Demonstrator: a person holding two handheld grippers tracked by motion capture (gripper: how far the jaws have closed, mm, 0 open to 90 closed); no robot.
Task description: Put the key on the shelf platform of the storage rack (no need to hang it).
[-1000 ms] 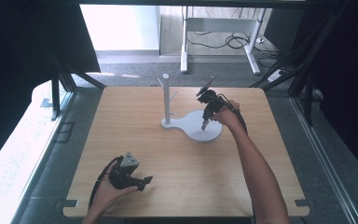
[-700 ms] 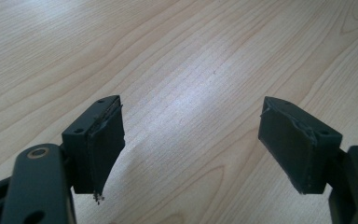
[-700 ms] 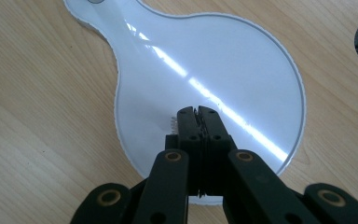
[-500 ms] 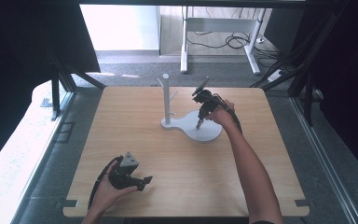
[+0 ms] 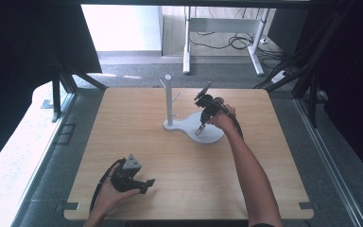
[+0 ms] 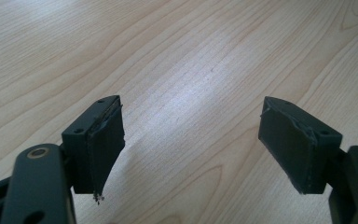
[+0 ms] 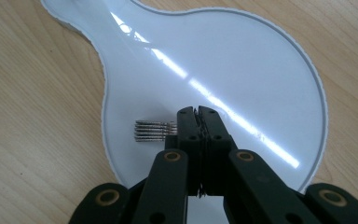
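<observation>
right tool (image 7: 198, 112) pinching silver chain (image 7: 154, 130) over white tray (image 7: 279, 70) | left tool (image 6: 200, 149) spread | no readable writing

Daylight pours in from the far side of the room, washing the pale floor patch (image 5: 123, 26) beyond the light wooden table (image 5: 137, 142) almost white, while black curtains at left and right stay deep in shade. The high view is soft and slightly grainy. A long streak of glare crosses the glossy white pear-shaped plastic base (image 7: 242, 60) in the right gripper view. Both gripper views blur toward their near edges, with faint shadows under the jaws.
</observation>
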